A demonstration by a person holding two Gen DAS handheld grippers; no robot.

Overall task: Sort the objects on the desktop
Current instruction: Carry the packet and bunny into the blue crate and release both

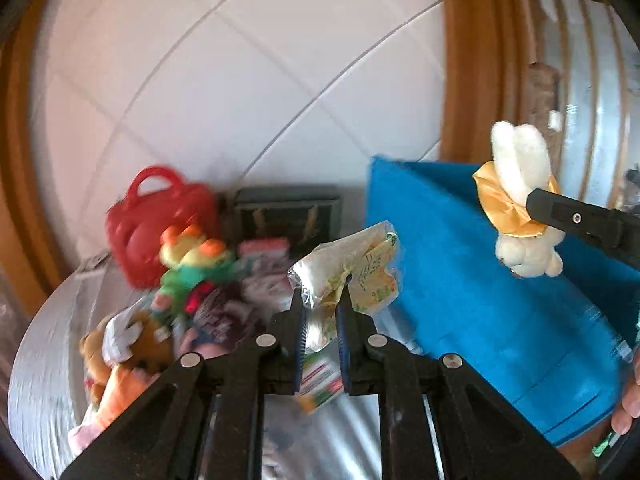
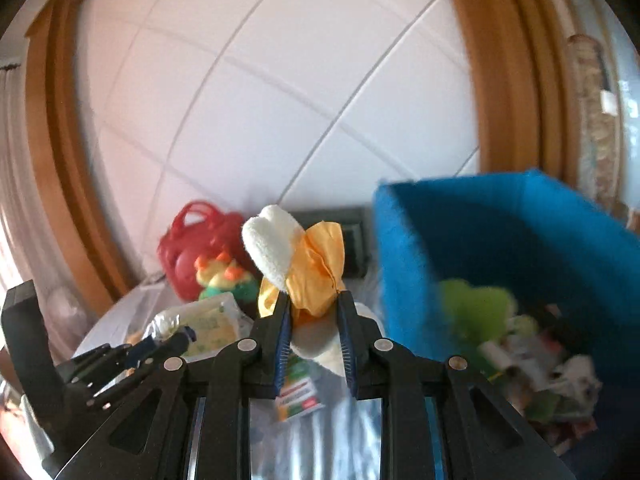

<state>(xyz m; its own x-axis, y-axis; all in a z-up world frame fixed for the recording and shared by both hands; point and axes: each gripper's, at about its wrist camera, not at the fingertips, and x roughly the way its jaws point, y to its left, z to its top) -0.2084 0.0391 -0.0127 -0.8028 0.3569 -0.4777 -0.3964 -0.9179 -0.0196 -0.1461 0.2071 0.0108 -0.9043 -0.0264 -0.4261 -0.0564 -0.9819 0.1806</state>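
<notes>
My left gripper [image 1: 322,294] is shut on a clear snack packet [image 1: 352,264] with yellow-green print, held above the silver table. It also shows in the right wrist view [image 2: 200,324], with the left gripper [image 2: 176,340] at lower left. My right gripper [image 2: 313,300] is shut on a white plush rabbit [image 2: 276,252] with a yellow satin collar. In the left wrist view the rabbit [image 1: 520,196] hangs upside down from the right gripper [image 1: 536,204] over the blue felt bin [image 1: 460,280]. The bin [image 2: 500,232] holds a green plush and several small items.
A red toy handbag [image 1: 160,220], a green-orange plush [image 1: 196,268], a brown teddy [image 1: 120,360] and packets lie on the left of the silver table [image 1: 40,360]. A dark box [image 1: 288,212] stands at the back wall. A small carton [image 2: 298,396] lies below my right gripper.
</notes>
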